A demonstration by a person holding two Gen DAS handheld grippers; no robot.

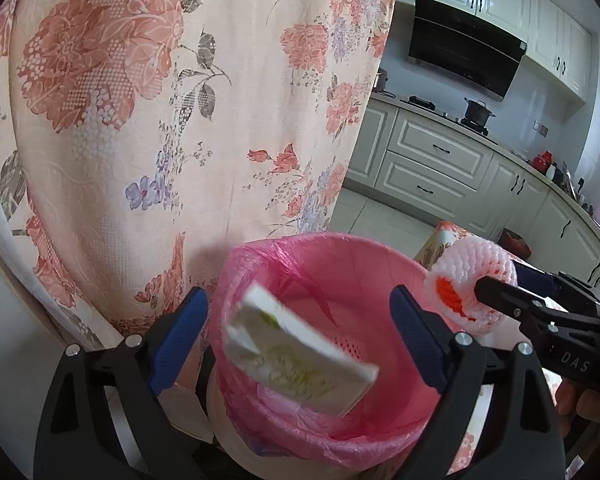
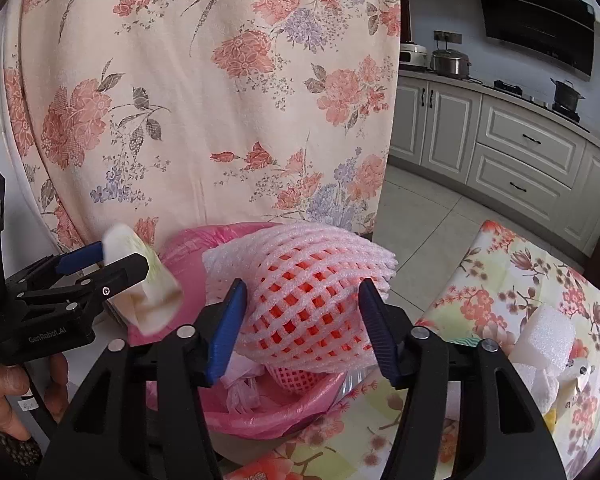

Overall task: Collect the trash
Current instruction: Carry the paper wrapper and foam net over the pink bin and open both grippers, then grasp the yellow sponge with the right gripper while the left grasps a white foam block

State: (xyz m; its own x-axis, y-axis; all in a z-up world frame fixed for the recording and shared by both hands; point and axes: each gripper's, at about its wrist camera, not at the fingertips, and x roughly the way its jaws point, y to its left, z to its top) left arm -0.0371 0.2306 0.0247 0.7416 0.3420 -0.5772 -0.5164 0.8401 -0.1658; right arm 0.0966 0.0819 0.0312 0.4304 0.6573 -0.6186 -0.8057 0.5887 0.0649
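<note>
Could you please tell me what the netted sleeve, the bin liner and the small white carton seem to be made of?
Netted sleeve: soft pink-white foam mesh, matte, with open diamond cells showing orange inside. Bin liner: thin pink plastic film, glossy, translucent and wrinkled over the rim. White carton: probably coated cardboard, with flat faces, sharp edges and green print; motion blur leaves this uncertain.

- Your left gripper (image 1: 300, 334) stands with its blue pads spread wide; the white carton (image 1: 300, 354), blurred, sits between them over the bin, touching neither pad.
- The bin (image 1: 332, 276) is lined with a pink bag (rim folded outward).
- At right, your right gripper (image 1: 496, 288) meets a pink foam net sleeve (image 1: 476, 280) with orange showing inside; grip cannot be judged here.
- Behind hangs a floral cloth (image 1: 180, 120).
</note>
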